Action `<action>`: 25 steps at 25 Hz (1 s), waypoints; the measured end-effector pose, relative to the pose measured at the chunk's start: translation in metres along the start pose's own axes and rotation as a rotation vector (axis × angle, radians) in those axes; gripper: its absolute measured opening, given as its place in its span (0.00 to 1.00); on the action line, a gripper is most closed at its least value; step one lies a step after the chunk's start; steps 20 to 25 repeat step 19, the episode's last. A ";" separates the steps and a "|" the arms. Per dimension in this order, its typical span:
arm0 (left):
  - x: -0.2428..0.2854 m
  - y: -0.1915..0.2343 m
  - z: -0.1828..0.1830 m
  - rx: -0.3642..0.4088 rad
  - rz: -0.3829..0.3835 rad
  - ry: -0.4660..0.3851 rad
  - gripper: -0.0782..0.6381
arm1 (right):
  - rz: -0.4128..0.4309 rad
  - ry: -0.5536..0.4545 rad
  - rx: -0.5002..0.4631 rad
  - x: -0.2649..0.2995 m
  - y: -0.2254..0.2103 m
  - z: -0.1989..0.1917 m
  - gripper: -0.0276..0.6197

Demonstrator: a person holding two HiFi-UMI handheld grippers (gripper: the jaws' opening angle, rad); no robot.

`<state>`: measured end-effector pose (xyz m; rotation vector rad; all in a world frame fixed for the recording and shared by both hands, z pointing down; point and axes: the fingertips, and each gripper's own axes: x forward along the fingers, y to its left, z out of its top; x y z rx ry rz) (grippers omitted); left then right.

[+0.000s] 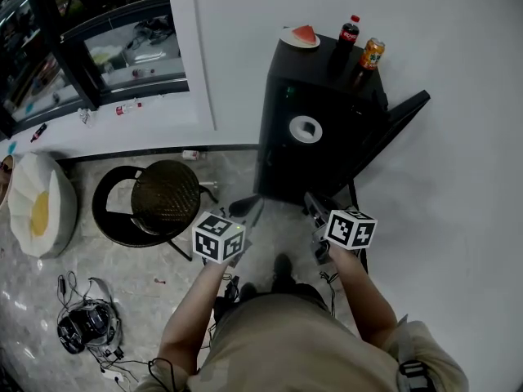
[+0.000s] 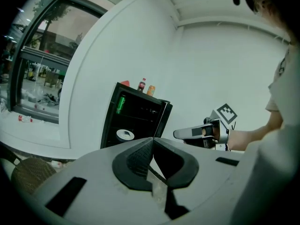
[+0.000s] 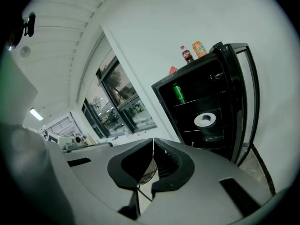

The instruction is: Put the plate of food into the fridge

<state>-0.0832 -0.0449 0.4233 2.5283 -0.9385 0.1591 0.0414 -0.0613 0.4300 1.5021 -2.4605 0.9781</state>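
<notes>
The plate of food (image 1: 301, 37), a white plate with a red wedge, sits on top of the black fridge (image 1: 315, 149), whose door (image 1: 400, 117) stands open to the right. The plate (image 2: 124, 83) shows small in the left gripper view, and the plate (image 3: 173, 70) in the right gripper view too. My left gripper (image 1: 248, 207) and right gripper (image 1: 312, 203) hang low in front of the fridge, well short of the plate. The left gripper (image 2: 153, 140) is shut and holds nothing, as is the right gripper (image 3: 153, 142).
A cola bottle (image 1: 349, 31) and an orange can (image 1: 372, 53) stand beside the plate. Inside the fridge are a green can (image 3: 178, 93) and a white round dish (image 1: 306, 128). A round stool (image 1: 163, 196), a white cushion (image 1: 41, 207) and tangled cables (image 1: 86, 327) lie to the left.
</notes>
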 end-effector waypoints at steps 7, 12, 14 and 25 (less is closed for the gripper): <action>-0.022 -0.021 0.016 0.018 -0.014 -0.107 0.13 | -0.014 -0.028 -0.013 -0.042 0.021 -0.011 0.08; -0.019 -0.038 0.031 0.014 -0.068 -0.119 0.13 | -0.033 -0.060 -0.027 -0.070 0.028 0.011 0.08; -0.018 -0.048 0.031 0.024 -0.095 -0.123 0.13 | -0.030 -0.064 -0.064 -0.077 0.036 0.013 0.08; -0.029 -0.055 0.014 0.045 -0.125 -0.127 0.13 | -0.002 -0.027 -0.190 -0.077 0.063 -0.018 0.08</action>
